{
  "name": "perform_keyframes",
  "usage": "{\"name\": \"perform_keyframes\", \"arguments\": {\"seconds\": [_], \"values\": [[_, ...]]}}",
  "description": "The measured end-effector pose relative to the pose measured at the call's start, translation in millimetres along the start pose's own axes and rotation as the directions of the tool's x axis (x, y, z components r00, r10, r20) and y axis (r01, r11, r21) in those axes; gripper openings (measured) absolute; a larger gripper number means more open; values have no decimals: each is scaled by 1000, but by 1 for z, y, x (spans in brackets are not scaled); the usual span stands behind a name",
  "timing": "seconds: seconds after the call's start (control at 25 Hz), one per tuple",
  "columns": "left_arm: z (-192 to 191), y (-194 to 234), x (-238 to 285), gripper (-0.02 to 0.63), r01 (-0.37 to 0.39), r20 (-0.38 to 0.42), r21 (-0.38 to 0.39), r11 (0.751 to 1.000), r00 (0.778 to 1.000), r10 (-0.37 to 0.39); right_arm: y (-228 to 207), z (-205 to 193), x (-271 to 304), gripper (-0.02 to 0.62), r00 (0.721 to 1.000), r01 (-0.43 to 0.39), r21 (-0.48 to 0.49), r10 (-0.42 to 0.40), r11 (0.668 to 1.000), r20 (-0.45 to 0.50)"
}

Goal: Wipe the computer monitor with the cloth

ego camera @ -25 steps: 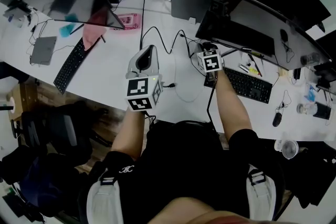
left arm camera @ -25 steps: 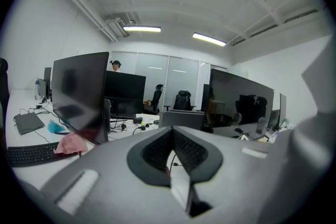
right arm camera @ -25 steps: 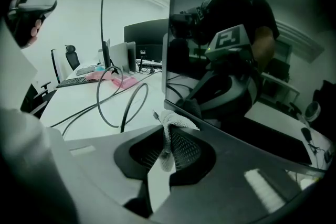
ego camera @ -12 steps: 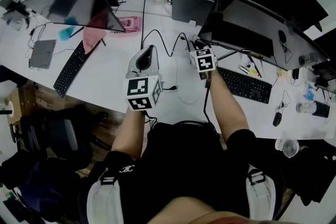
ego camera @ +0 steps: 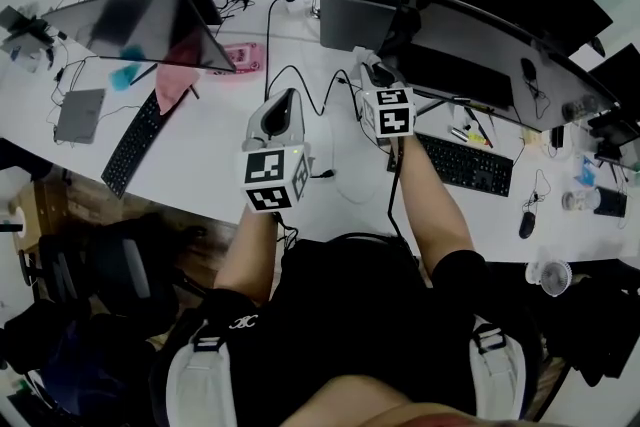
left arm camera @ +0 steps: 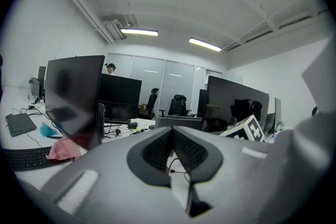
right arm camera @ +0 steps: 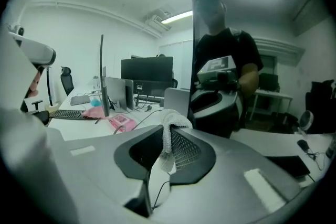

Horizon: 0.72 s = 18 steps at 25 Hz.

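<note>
1. Cloth (right arm camera: 169,128), white and rough, hangs folded between the jaws of the right gripper (right arm camera: 167,136), and the two jaws press on it from both sides.
2. That gripper is raised close to the left edge of the curved monitor (ego camera: 480,45). Whether the cloth touches the screen, I cannot tell. The dark screen mirrors the person and the gripper.
3. The left gripper (ego camera: 283,100) is over the white table (ego camera: 210,155), apart from the right one. Its jaws are together and nothing is between them.
4. One black cable (ego camera: 300,80) winds on the table between the two grippers and runs on toward the back of the table. One grey box (ego camera: 355,15) stands just left of the curved monitor, behind the right gripper.
5. I count two keyboards: the left keyboard (ego camera: 138,130) lies far to the left, and the right keyboard (ego camera: 465,165) lies below the curved monitor, beside the person's right forearm.
6. One second monitor (ego camera: 140,15) stands tilted at the left. One pink cloth (ego camera: 172,80) lies under its lower edge, and one pink flat thing (ego camera: 245,55) lies beside it.
7. One grey notebook (ego camera: 80,115) lies closed near the left keyboard. One dark mouse (ego camera: 527,225) lies right of the right keyboard.
</note>
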<state>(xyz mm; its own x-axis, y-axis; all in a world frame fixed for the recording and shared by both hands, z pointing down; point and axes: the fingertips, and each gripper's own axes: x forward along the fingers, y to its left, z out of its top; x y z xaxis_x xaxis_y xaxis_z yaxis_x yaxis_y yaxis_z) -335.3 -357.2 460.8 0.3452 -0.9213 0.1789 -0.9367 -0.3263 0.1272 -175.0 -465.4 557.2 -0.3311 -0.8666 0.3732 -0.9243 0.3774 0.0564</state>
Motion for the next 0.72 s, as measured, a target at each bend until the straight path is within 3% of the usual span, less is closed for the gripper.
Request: {"name": "perform_keyframes", "arguments": {"seconds": [0.4, 0.72], "values": [[7, -10, -2, 51, 11, 18, 5, 1000, 1000, -11, -7, 91, -38, 35, 976, 76, -36, -67, 996, 209], [13, -14, 1, 52, 13, 31, 5, 1000, 999, -14, -12, 160, -71, 37, 928, 155, -67, -122, 986, 351]]}}
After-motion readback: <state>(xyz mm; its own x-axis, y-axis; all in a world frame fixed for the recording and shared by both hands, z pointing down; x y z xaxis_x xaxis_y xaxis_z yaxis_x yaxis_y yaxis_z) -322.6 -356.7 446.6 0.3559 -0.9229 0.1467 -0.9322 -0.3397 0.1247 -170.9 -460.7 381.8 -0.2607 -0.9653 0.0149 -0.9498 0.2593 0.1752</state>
